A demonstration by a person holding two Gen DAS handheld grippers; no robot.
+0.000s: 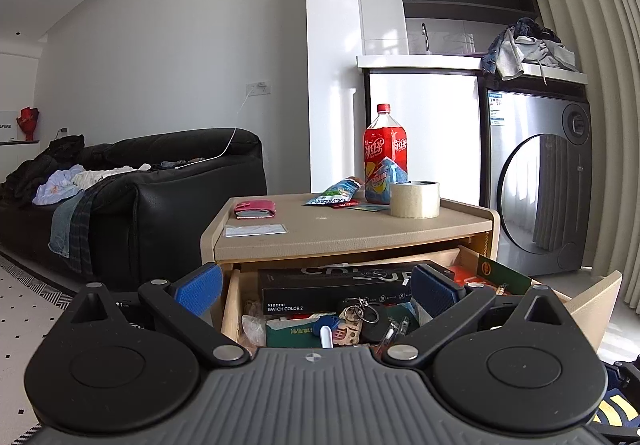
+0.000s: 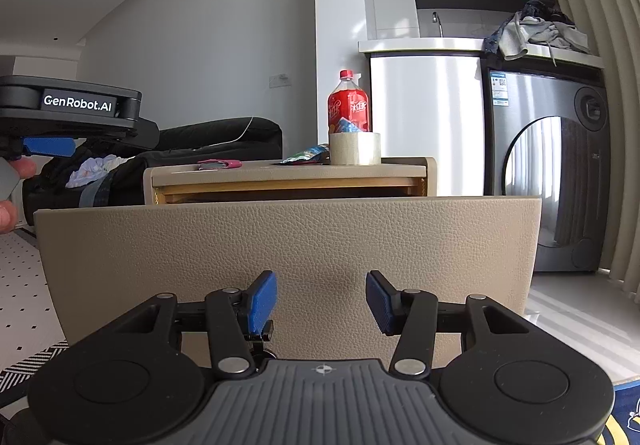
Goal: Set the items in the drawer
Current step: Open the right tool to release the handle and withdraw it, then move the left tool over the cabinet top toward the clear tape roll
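Observation:
The beige bedside cabinet's drawer (image 1: 230,309) is pulled out and holds a black watch box (image 1: 332,295), keys (image 1: 356,319) and other clutter. On the cabinet top (image 1: 320,225) lie a pink wallet (image 1: 256,209), a card sleeve (image 1: 256,231), a snack packet (image 1: 334,197), a tape roll (image 1: 415,199) and a red drink bottle (image 1: 385,149). My left gripper (image 1: 316,291) is open and empty, above the drawer's near end. My right gripper (image 2: 321,301) is open and empty, low in front of the drawer's leather front panel (image 2: 288,245). The left gripper (image 2: 48,146) also shows in the right wrist view, at far left.
A black sofa (image 1: 160,181) with clothes stands left of the cabinet. A washing machine (image 1: 540,181) and a white counter with a clothes pile (image 1: 528,49) stand behind at right. Curtains (image 1: 612,125) hang at far right. A patterned rug (image 2: 24,285) covers the floor at left.

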